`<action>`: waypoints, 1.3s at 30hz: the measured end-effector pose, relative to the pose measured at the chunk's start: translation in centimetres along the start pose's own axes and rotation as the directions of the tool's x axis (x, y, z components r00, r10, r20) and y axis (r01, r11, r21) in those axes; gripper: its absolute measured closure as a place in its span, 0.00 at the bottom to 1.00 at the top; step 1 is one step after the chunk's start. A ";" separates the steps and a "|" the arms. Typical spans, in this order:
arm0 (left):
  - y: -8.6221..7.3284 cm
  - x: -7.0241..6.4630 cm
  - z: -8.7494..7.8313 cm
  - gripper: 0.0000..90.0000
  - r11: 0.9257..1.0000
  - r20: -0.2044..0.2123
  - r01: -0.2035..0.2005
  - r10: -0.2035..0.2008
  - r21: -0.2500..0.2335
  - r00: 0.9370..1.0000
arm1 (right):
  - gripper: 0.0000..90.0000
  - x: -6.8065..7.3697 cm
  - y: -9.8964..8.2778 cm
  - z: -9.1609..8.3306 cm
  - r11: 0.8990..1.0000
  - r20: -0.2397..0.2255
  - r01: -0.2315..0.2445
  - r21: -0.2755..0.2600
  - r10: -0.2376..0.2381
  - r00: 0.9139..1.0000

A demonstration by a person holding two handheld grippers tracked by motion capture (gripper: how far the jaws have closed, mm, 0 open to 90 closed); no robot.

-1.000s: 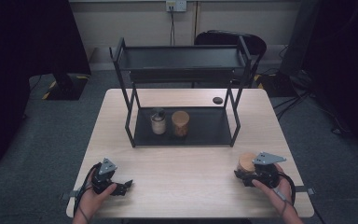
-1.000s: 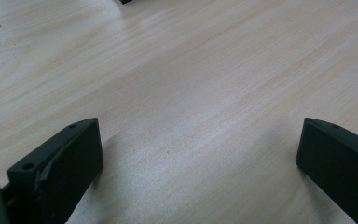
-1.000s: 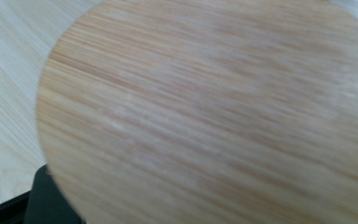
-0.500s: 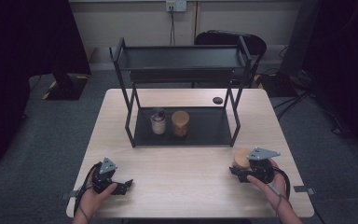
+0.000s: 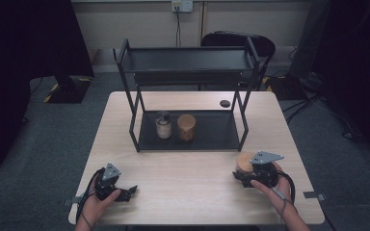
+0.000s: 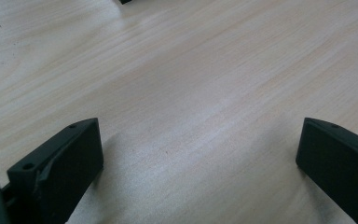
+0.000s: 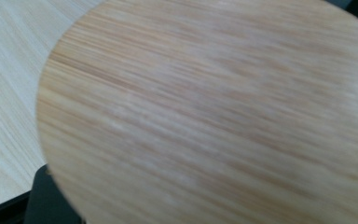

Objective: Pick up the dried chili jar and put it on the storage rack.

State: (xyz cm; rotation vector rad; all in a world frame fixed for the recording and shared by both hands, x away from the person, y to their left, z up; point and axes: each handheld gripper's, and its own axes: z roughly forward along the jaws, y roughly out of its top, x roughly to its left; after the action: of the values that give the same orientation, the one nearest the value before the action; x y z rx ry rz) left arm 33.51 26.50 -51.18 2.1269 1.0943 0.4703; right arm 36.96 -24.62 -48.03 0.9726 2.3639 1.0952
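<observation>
We hold the left tool (image 5: 130,191) low over the tabletop (image 5: 192,173), jaws spread wide with nothing between them. Our right tool (image 5: 241,177) grips a round wooden lid (image 7: 214,116) near the tabletop's right front edge, its flat grain face toward that tool's camera.

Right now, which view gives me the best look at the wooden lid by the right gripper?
The right gripper view: the wooden lid sits close up, grain clear. The high view shows it small at the right gripper. The left gripper view looks at bare table.
</observation>
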 end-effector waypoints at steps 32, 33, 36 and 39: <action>-0.1 -0.1 -0.1 0.00 1.000 -0.001 0.001 -0.001 0.000 1.000 | 0.28 0.3 2.7 2.8 1.000 -0.028 0.021 0.019 -0.020 0.999; -0.1 -0.1 -0.1 0.00 1.000 -0.002 0.001 -0.001 0.000 1.000 | 0.28 0.2 2.8 2.9 1.000 -0.025 0.022 0.018 -0.022 0.999; -0.1 -0.1 -0.1 0.00 1.000 -0.001 0.001 -0.001 0.000 1.000 | 0.28 0.1 3.1 3.0 0.999 -0.020 0.025 0.021 -0.024 0.999; -0.1 -0.1 -0.1 0.00 1.000 -0.002 0.001 -0.001 0.000 1.000 | 0.28 0.0 3.5 3.2 0.999 -0.022 0.024 0.021 -0.024 0.999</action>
State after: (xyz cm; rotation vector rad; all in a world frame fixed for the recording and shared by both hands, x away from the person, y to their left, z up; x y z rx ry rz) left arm 33.38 26.52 -51.18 2.1261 1.0966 0.4714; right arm 40.31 -21.27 -47.35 0.9414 2.4028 1.0792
